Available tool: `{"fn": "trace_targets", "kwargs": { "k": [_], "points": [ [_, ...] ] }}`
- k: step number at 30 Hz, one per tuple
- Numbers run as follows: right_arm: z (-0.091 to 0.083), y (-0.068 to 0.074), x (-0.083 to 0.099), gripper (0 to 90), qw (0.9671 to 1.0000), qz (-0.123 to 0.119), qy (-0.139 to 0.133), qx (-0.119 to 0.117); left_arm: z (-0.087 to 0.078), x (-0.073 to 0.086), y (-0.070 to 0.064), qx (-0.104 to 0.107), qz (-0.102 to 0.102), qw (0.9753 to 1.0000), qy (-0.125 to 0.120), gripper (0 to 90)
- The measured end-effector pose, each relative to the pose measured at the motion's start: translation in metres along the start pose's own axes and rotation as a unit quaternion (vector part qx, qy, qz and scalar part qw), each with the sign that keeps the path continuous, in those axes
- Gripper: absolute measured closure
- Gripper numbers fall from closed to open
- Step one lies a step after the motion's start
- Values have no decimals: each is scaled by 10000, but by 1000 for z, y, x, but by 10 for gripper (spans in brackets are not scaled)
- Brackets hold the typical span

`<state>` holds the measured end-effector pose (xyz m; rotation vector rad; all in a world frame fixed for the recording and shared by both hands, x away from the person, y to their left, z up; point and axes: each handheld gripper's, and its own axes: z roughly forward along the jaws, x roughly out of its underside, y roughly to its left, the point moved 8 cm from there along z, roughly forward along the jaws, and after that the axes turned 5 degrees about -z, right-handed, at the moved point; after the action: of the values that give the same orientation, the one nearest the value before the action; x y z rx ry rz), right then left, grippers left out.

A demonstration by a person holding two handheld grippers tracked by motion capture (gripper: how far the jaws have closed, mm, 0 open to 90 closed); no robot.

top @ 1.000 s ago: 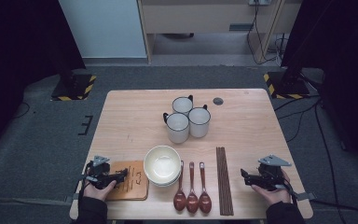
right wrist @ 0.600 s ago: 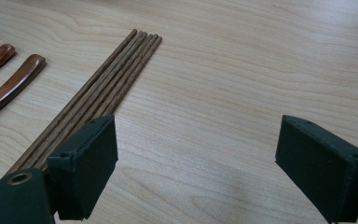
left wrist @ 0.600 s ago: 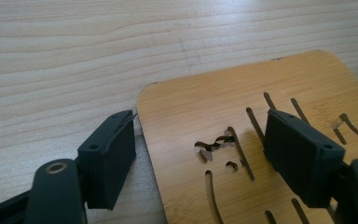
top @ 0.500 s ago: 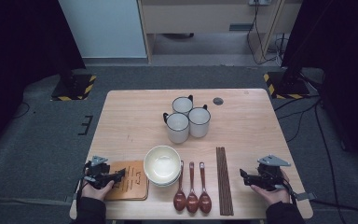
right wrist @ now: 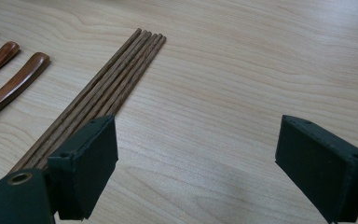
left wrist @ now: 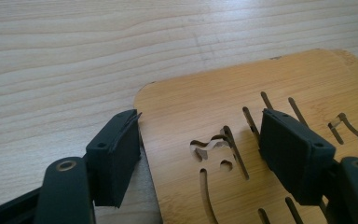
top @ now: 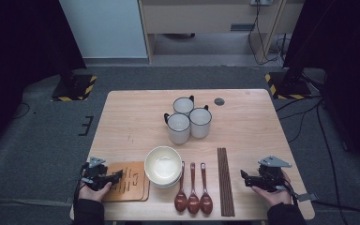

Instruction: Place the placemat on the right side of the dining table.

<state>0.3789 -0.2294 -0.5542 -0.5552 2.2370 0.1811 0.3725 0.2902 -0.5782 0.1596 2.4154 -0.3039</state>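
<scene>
Near the front left corner of the counter (top: 262,126): a thin bamboo mat (left wrist: 242,107) with cut-out slots, flat on the wood, possibly one of a small stack, though hard to tell from above. Probably light, stiff and smooth-faced, liable to slide rather than lift if pushed. Best taken at an edge or rounded corner, one jaw under and one over, not across the slotted middle where thin strips might crack. Straddling its near edge, the left claw (left wrist: 198,154), released: one jaw just off the mat on bare wood, the other above the slots, nothing gripped. Just beside the mat toward the middle of the front edge, stacked cream bowls (top: 163,164), then three brown spoons (top: 193,187) side by side. Next along, a tight row of dark chopsticks (right wrist: 107,84), slim, rigid and prone to rolling or scattering; safer pinched together at mid-length. Near them, toward the front right corner, the right claw (right wrist: 196,163), jaws spread wide over bare wood, empty. Farther back, around the counter's centre, three white mugs (top: 187,119) clustered, touching or nearly so.
</scene>
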Motion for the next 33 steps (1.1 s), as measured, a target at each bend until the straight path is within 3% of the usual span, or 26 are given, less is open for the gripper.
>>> {"fn": "trace_targets", "kwargs": {
  "k": [15,27,33],
  "points": [
    [-2,8,-5,144,9998,34,-122,-166,-2,0,9,39,-31,10000,7,281],
    [-4,18,-11,154,9992,-3,-292,-290,-2,0,9,91,-21,10000,-2,281],
    [-7,27,-17,157,9985,1,-394,-381,-13,-6,9,43,-39,9997,-243,250]
  ]
}}
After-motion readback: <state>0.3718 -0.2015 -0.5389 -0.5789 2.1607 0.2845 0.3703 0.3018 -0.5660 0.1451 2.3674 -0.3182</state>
